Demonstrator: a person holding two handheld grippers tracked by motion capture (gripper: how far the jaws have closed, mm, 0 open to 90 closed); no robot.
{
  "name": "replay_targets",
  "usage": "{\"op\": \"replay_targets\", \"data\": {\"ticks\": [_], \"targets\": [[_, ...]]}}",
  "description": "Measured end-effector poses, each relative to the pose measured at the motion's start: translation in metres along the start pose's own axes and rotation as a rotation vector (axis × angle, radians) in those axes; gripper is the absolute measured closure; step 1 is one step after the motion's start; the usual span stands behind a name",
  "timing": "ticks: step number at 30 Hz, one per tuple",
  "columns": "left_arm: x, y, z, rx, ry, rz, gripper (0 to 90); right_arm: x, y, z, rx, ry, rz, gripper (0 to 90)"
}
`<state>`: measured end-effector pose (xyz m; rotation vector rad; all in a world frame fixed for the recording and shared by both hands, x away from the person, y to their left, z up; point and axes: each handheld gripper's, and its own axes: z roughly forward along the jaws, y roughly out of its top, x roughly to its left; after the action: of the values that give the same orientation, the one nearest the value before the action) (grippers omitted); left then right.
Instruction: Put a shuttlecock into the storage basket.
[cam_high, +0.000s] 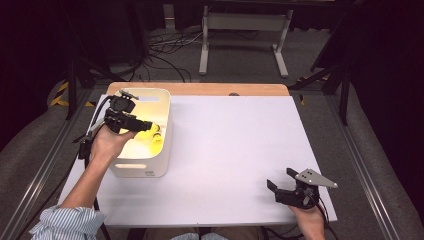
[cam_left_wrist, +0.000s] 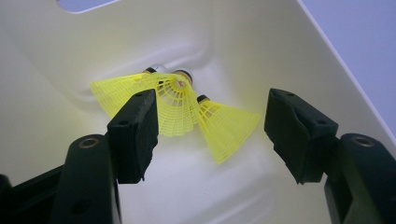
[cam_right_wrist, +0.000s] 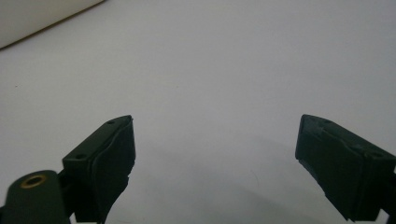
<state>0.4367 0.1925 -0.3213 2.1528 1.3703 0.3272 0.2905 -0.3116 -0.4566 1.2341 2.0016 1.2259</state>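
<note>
Covering most of the wooden bench, the white table mat (cam_high: 240, 150) is being kept bare apart from one container, the cream plastic bin (cam_high: 165, 150) standing at its left side. Inside that bin three yellow shuttlecocks (cam_left_wrist: 180, 100) are being seen lying together on the floor, their cork heads bunched toward the far wall and their skirts fanned out and overlapping; in the high view they are showing as a yellow patch (cam_high: 150, 136) by the right wall. The left gripper (cam_left_wrist: 210, 133) is being held down inside the bin, just above the shuttlecocks, with its jaws standing well apart and nothing pressed between the pads. The right gripper (cam_high: 284, 181) is being rested low over the mat near its front right corner, well apart from the bin, its jaws likewise spread and unloaded (cam_right_wrist: 215, 158). It is being judged that the work is at either a pick-up or a release of a shuttlecock; which of the two cannot be told. No shuttlecock is being observed lying on the mat.
</note>
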Motion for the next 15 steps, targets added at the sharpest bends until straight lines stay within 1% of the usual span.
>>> {"op": "replay_targets", "data": {"ticks": [1, 5, 10, 12, 15], "targets": [[-0.0001, -0.0002, -0.0005, -0.006, 0.001, 0.002, 35.6, 0.0001, 0.0, -0.0006, -0.002, -0.002, 0.0, 13.0], [-0.0012, -0.0012, -0.0036, -0.001, 0.0, 0.006, 35.8, 0.0004, -0.0001, -0.001, 0.0, -0.007, -0.01, 13.2], [0.0006, -0.0029, -0.0062, 0.004, 0.003, 0.0, 35.7, 0.0002, -0.0003, -0.0012, 0.003, -0.011, -0.015, 13.3], [0.001, -0.0038, -0.0071, 0.008, 0.002, 0.004, 35.4, 0.0002, -0.0005, -0.0011, 0.004, -0.009, -0.011, 13.3], [0.0, -0.005, -0.0086, 0.007, 0.013, 0.014, 35.3, 0.0005, -0.0004, -0.0006, 0.005, -0.006, -0.013, 13.3]]}}
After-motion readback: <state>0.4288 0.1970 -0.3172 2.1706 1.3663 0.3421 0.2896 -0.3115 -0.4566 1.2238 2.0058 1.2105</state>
